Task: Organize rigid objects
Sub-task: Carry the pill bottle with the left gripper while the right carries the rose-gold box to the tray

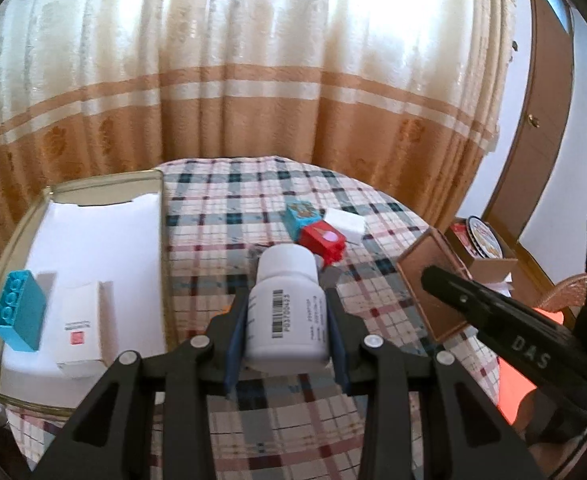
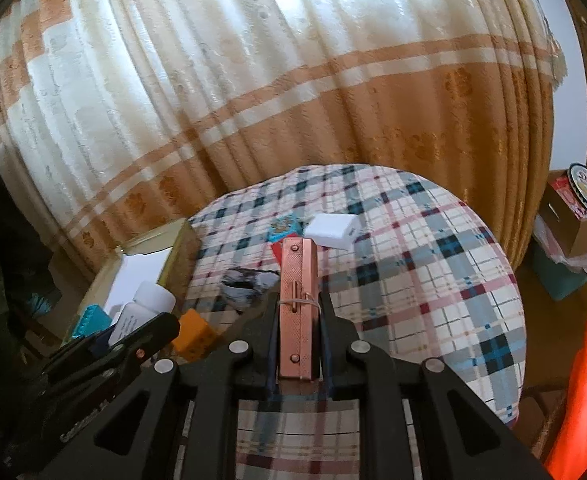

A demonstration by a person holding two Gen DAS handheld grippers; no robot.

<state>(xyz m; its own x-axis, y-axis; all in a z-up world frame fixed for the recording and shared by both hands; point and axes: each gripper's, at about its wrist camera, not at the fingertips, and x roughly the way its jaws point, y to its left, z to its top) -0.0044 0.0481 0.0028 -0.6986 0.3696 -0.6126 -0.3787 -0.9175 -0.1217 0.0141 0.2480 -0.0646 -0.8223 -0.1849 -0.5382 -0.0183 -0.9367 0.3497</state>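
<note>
Between the left jaws sits a gripped white bottle [image 1: 287, 308]; right jaws clamp a copper case [image 2: 297, 312].

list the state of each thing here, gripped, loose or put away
left gripper: shut on white bottle
right gripper: shut on copper case
teal block: in tray
white box: in tray
red block: loose on tablecloth

We see a backlit cream curtain [image 1: 253, 60] with orange bands at 12 o'clock, daylight glowing through. Plaid tablecloth [image 1: 229, 216] covers the round table below it. Brown wooden cabinet [image 1: 541, 128] at 3 o'clock, pale wall beside it.
</note>
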